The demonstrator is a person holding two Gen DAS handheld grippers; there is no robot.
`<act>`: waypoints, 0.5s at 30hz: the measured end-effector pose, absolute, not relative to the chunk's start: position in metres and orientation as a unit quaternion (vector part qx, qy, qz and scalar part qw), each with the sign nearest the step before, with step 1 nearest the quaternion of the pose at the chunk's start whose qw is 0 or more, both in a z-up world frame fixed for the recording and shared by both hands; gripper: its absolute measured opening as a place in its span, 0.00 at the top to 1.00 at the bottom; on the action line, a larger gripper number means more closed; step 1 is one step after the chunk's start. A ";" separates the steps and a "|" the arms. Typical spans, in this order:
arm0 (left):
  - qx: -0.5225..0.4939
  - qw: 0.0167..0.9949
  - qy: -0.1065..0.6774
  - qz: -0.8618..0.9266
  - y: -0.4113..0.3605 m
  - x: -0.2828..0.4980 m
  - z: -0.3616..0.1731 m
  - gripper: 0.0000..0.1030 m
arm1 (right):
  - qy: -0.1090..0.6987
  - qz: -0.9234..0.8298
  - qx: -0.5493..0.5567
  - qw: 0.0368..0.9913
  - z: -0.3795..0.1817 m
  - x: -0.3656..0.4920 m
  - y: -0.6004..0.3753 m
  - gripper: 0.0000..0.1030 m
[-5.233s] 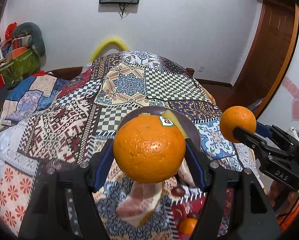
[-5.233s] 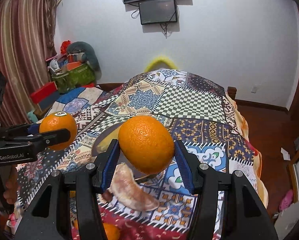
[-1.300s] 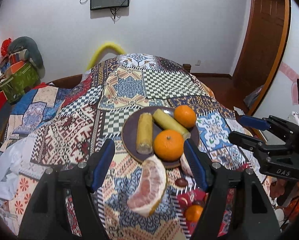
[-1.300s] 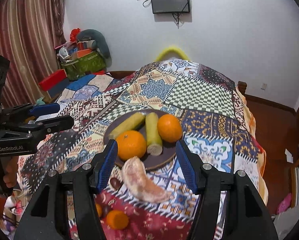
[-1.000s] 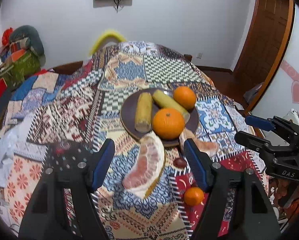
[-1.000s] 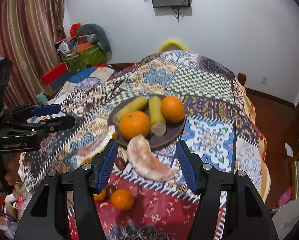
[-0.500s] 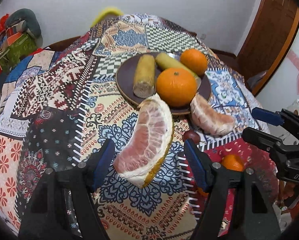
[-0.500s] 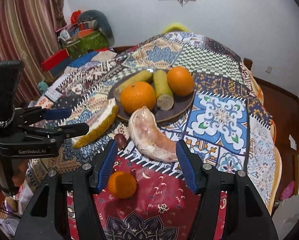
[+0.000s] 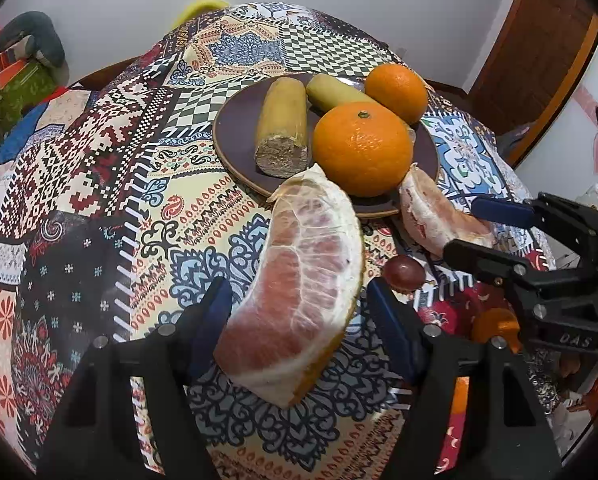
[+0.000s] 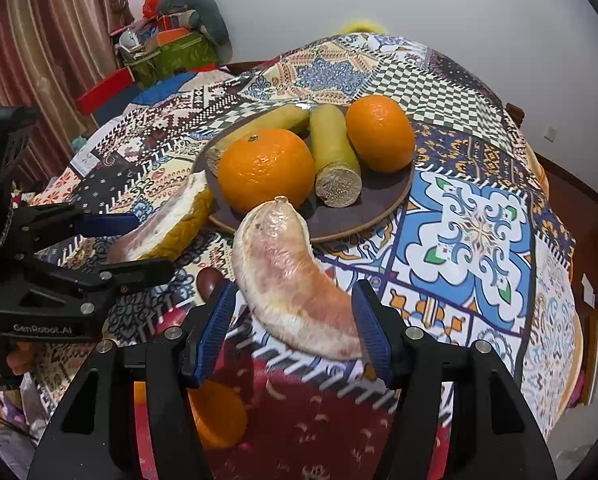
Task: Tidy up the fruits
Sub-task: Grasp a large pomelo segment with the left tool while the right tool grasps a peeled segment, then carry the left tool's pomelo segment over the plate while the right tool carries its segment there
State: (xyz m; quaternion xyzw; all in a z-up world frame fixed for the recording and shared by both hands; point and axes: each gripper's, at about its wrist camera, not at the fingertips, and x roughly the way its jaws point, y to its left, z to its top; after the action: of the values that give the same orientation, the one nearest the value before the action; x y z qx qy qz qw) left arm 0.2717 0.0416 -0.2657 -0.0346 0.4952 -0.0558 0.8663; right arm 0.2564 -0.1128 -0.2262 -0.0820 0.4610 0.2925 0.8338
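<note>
The left gripper (image 9: 299,312) hung over a pomelo wedge with rind (image 9: 303,280) that lay on the patchwork cloth (image 9: 99,184) of the table. The wedge's long axis ran away from the camera, from between the jaws toward the dark plate (image 9: 235,140), its far tip touching or overlapping the plate's near rim. Its near, thicker end sat between the blue pads (image 9: 215,312). The jaws had just closed a little; a gap showed on the right side, while on the left I could not tell whether the pad touched.

The right gripper (image 10: 295,320) stood over a peeled pomelo segment (image 10: 287,276), a curved piece whose long axis ran from the right pad diagonally up and left, its far tip against the plate's (image 10: 379,204) near rim. Its near end lay at the right pad; the left pad stood clear, so the jaws were roughly half open and gripped nothing.

On the plate lay two oranges (image 10: 267,168) and two yellowish cut cylinders (image 10: 335,156), both long axes pointing away across the plate. A dark round fruit (image 9: 405,274) and a small orange (image 10: 219,420) rested on the cloth near the jaws.
</note>
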 end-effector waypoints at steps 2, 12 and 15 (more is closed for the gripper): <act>-0.032 0.866 0.495 -0.057 0.043 0.274 -0.267 0.34 | 0.462 0.300 -0.084 0.830 -0.227 0.258 -0.110 0.45; -0.040 0.866 0.495 -0.063 0.044 0.284 -0.272 0.34 | 0.464 0.313 -0.102 0.823 -0.235 0.266 -0.100 0.45; -0.041 0.866 0.494 -0.065 0.044 0.284 -0.271 0.36 | 0.458 0.314 -0.095 0.826 -0.234 0.265 -0.100 0.46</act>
State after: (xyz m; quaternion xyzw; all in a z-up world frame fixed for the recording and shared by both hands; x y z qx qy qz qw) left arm 0.2837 0.0438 -0.2710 -0.0409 0.4942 -0.0646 0.8660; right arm 0.2647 -0.1004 -0.2341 -0.0953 0.4577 0.3142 0.8263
